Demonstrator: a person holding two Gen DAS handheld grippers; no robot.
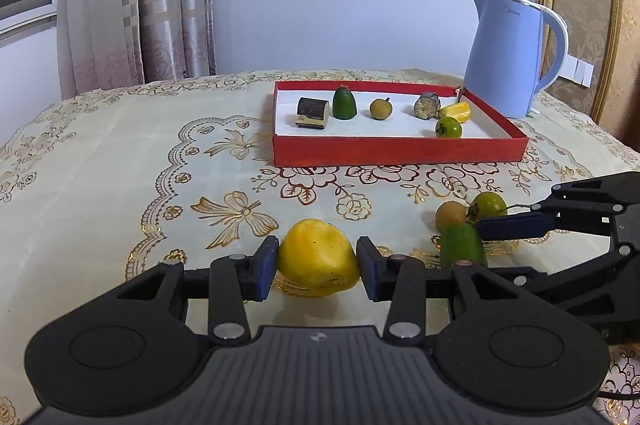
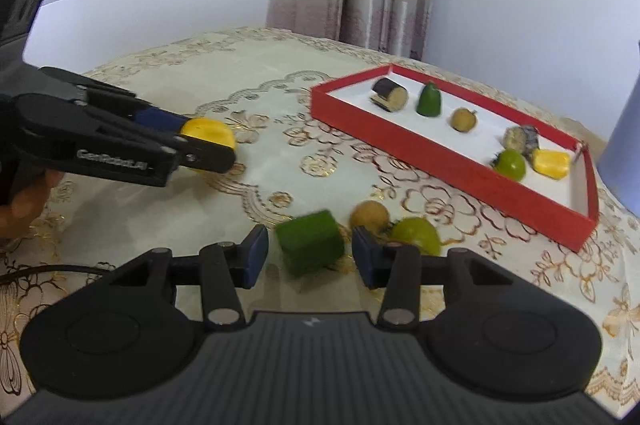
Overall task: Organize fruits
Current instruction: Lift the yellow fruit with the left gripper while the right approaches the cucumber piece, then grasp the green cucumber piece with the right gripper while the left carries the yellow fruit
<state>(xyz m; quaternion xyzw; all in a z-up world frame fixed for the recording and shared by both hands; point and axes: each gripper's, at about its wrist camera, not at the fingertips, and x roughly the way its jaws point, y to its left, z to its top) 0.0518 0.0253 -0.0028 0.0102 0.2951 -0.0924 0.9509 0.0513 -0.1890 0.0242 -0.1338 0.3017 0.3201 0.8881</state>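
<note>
Yellow fruit sits directly ahead between the pads of my left gripper in the left wrist view; both pads touch its sides, so I pinch it, low over the tablecloth. Its wider side lies across the jaws. Further ahead, well apart, the red tray holds six pieces, with free floor in front.

From the right wrist view, my right gripper has the green piece between its pads, long axis tilted; small gaps show on both sides, so it is not clamped. Round brown fruit and green round fruit lie just beside it. Here the tray stands ahead to the right, and I judge the right hand nearer to it
</note>
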